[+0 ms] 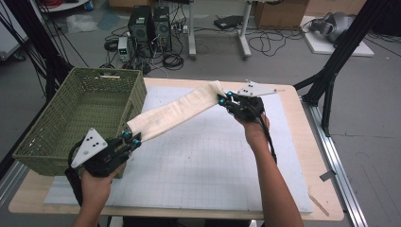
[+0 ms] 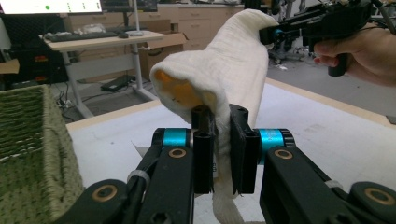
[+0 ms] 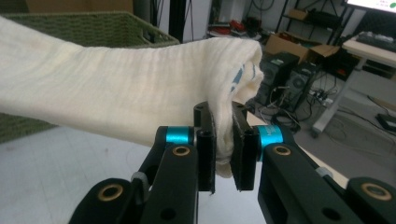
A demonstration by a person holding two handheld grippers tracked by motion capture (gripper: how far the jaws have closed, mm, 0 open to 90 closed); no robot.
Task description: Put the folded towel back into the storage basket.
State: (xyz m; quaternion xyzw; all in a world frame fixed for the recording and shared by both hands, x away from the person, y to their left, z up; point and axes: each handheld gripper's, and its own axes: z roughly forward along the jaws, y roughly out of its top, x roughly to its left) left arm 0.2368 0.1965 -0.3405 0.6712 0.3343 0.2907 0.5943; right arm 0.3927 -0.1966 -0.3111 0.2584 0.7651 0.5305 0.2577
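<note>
A long cream cloth [image 1: 177, 112] hangs stretched in the air above the white mat [image 1: 203, 161], running from lower left to upper right. My left gripper [image 1: 133, 138] is shut on its near end beside the basket; in the left gripper view the cloth [image 2: 224, 88] is pinched between the jaws of the left gripper [image 2: 223, 154] and shows an orange patch inside a fold. My right gripper [image 1: 222, 99] is shut on the far end near the table's back. In the right gripper view the cloth [image 3: 121, 93] bunches between the jaws of the right gripper [image 3: 224, 149].
A green woven basket [image 1: 38, 137] stands on the table's left side, close to my left gripper. The wooden table edge [image 1: 312, 142] runs along the right. Computers, cables and black tripod legs [image 1: 331, 71] stand on the floor behind the table.
</note>
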